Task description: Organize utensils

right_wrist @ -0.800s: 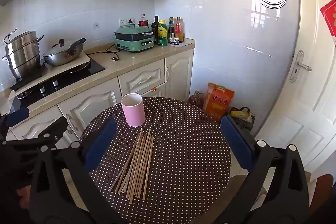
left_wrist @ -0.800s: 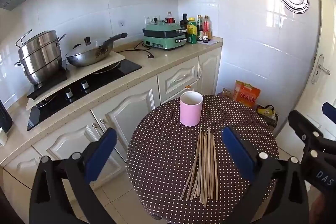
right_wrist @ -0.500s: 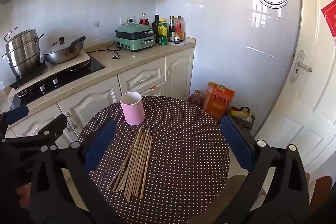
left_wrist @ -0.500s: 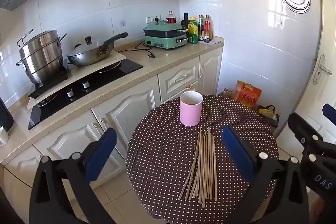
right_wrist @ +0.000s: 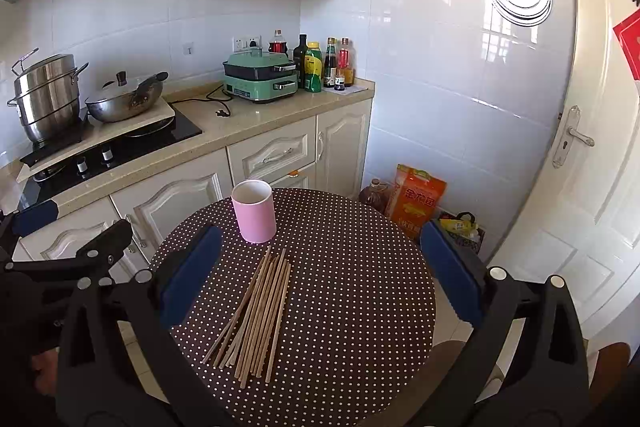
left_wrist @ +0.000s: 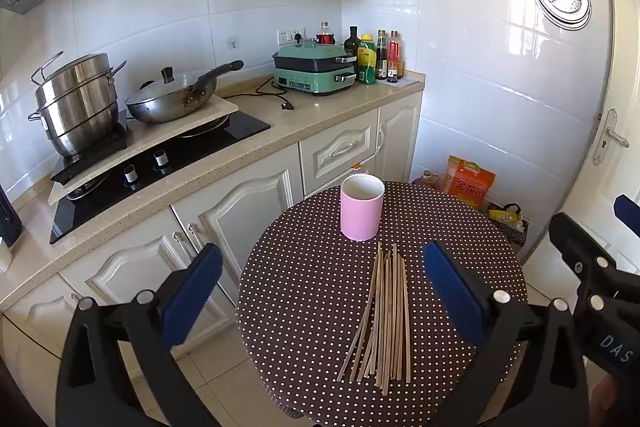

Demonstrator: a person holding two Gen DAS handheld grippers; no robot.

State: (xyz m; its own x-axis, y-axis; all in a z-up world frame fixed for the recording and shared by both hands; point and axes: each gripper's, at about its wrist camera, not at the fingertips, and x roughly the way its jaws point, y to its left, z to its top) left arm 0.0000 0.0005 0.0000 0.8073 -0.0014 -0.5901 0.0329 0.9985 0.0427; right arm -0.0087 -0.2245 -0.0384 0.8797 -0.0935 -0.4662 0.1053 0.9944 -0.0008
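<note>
A pink cup (left_wrist: 362,207) (right_wrist: 254,211) stands upright and empty near the far edge of a round table (left_wrist: 300,291) (right_wrist: 360,291) covered in brown polka-dot cloth. Several wooden chopsticks (left_wrist: 384,311) (right_wrist: 256,315) lie in a loose bundle just in front of the cup. My left gripper (left_wrist: 322,253) hovers above the near side of the table, open, with nothing between its blue pads. My right gripper (right_wrist: 320,233) hovers likewise, open and empty. Each gripper shows at the edge of the other's view: the right gripper (left_wrist: 588,267) and the left gripper (right_wrist: 68,255).
A kitchen counter (left_wrist: 248,143) runs behind the table, bearing a hob, a steel pot (left_wrist: 76,107), a wok (left_wrist: 176,99), a green cooker (left_wrist: 316,73) and bottles. An orange bag (right_wrist: 418,201) sits on the floor by the tiled wall. A white door (right_wrist: 592,155) is on the right.
</note>
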